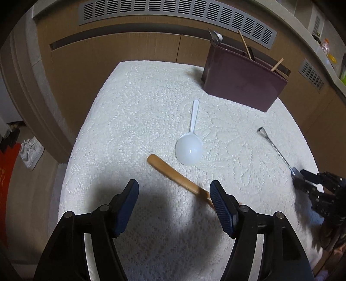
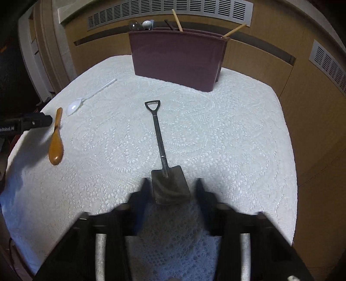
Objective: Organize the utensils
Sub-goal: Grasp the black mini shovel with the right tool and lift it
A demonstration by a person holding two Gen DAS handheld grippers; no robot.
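Note:
A dark metal shovel-shaped spoon (image 2: 161,149) lies on the white lace tablecloth (image 2: 227,140), its blade between the open fingers of my right gripper (image 2: 173,190); I cannot tell if they touch it. It also shows in the left wrist view (image 1: 274,147). A wooden spoon (image 1: 173,175) lies just ahead of my open, empty left gripper (image 1: 174,195), its bowl end behind the right finger. A white plastic spoon (image 1: 190,140) lies beyond it. A maroon utensil holder (image 2: 177,58) stands at the table's far side with chopsticks and spoons in it.
Wooden cabinet panels with grey vent grilles (image 2: 168,10) rise behind the table. The right gripper (image 1: 302,181) shows at the right edge of the left wrist view. White shoes (image 1: 30,151) lie on the floor to the left.

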